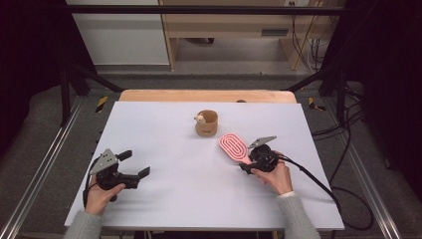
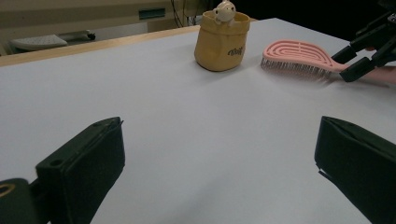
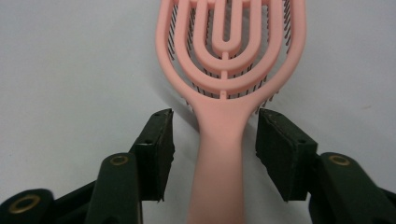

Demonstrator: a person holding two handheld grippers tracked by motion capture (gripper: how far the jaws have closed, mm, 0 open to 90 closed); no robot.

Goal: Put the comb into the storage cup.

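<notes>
pink slotted plastic brush [image 3: 227,56] flat on matte white surface [image 1: 174,149], right hand-held gripper [image 3: 215,140] open astride handle, pads clear, left hand-held gripper [image 2: 219,163] open, empty

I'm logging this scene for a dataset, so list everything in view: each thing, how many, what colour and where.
hairbrush: one, pink, bristles down on the table, right of centre, its handle between the right tool's jaws, with gaps on both sides.
pouch: one, tan, upright near the middle of the far half, just beyond the hairbrush.
toy figure: one, cream, peeking over the pouch's rim.
table: one, white top with a wooden far edge.
left tool: one, black, near left, jaws open on nothing.
right tool: one, black, jaws open around the handle.
hands: two, each holding a tool.
</notes>
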